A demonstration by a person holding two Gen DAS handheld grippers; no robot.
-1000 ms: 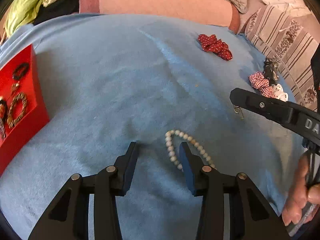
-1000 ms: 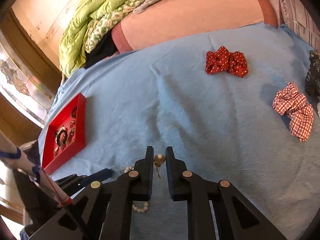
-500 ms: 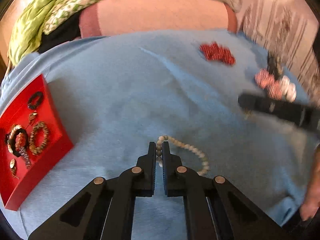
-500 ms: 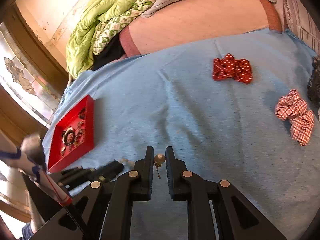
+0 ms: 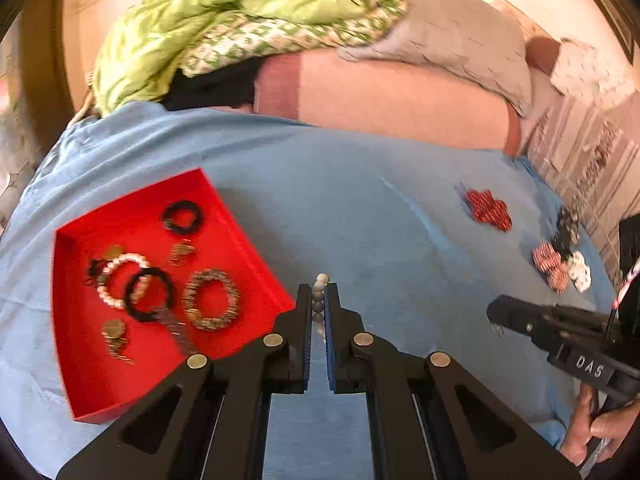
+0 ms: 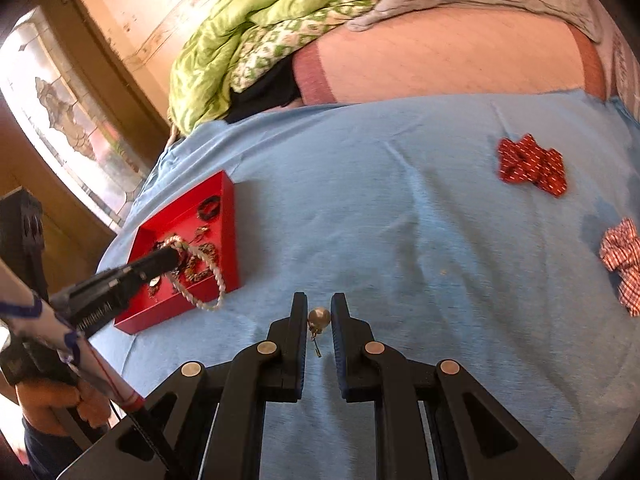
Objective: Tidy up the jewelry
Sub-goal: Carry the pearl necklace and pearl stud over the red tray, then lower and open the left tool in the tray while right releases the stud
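Bed cover (image 5: 360, 208): light blue, spread flat with slight creases.
Quilt (image 5: 224, 20): green and white, bunched at the far end of the bed.
Pillow (image 5: 452, 36): grey, beside the quilt.
Bolster (image 6: 440, 64): pinkish, lying across under both.
Dark cloth (image 5: 216, 88): tucked beneath the quilt.
Window (image 6: 56, 120): bright, at left in the right wrist view.

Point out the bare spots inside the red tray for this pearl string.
The red tray is bare along its far-left corner and its near strip, below the coin-like earring. The middle is crowded with bracelets. The pearl string hangs over the near rim.
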